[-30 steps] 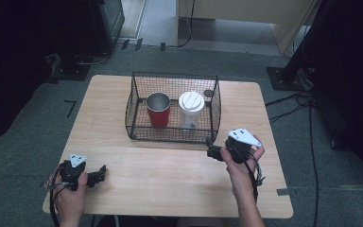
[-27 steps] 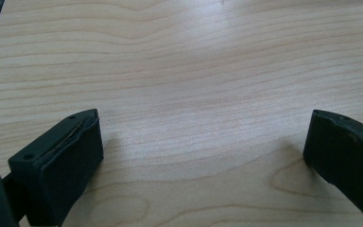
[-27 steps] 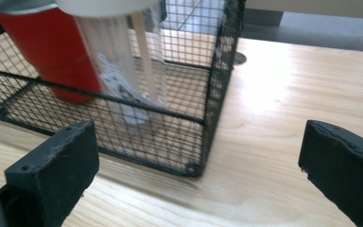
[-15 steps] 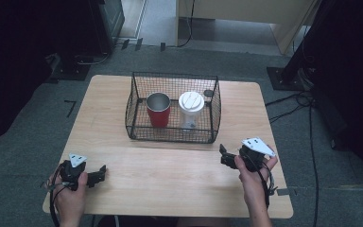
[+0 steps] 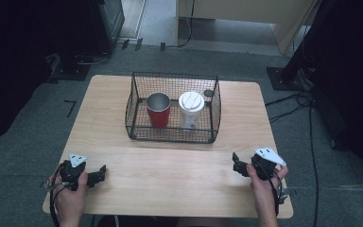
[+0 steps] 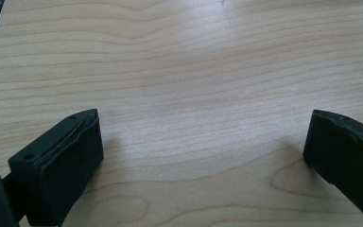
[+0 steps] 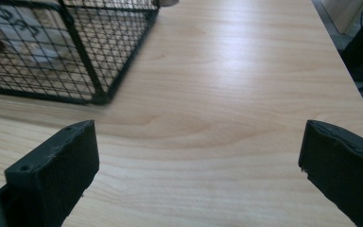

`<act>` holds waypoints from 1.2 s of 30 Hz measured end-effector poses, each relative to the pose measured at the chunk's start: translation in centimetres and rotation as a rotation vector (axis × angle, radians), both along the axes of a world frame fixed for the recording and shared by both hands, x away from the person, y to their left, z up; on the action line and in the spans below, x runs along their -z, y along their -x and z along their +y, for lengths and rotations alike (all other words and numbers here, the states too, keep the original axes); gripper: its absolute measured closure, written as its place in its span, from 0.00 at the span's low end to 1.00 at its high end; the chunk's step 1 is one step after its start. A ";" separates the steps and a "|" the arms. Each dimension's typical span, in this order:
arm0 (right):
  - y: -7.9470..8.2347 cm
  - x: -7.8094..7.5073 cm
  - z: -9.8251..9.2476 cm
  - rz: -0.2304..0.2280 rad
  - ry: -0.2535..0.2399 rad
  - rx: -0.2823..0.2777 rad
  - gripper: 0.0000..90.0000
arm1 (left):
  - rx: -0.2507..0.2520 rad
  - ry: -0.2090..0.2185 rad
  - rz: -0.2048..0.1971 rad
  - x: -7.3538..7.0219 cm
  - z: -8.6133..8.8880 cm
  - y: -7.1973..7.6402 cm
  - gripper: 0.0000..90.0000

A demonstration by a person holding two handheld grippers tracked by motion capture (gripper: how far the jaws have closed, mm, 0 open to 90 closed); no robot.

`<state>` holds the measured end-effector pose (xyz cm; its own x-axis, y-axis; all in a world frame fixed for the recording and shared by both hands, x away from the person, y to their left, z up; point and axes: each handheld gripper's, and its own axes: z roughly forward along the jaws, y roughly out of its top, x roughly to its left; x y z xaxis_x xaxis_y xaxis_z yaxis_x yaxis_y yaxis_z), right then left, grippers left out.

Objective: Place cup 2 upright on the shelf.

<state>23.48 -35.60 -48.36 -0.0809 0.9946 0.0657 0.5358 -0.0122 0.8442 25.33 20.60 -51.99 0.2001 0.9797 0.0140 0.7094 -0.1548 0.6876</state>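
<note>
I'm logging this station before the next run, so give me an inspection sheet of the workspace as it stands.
Surface: light wooden table, bare around the basket.
Job's things: black wire basket at mid-table; inside it a red cup, open top, at left, and a white lidded cup at right, both upright.
Clutter: a small dark round thing behind the basket; too small to tell what it is.
Grippers: left gripper low over the near left edge, jaws wide apart, holding nothing; right gripper near the right edge, jaws wide apart, holding nothing.
Cables: a cable trails from the left gripper; floor cables right of the table.
Surroundings: grey floor, dark equipment stands.
</note>
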 end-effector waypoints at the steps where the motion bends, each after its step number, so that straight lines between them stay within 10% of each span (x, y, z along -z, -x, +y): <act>1: 0.1 0.2 -0.3 0.003 0.002 0.006 0.00 | 0.000 0.000 0.000 0.0 0.0 0.0 0.00; 24: 2.6 3.8 -5.3 0.132 0.024 0.118 0.00 | 0.000 0.000 0.000 0.0 0.0 0.0 0.00; 36: 3.0 4.4 -5.4 0.201 0.073 0.070 0.00 | 0.000 0.000 0.000 0.0 0.0 0.0 0.00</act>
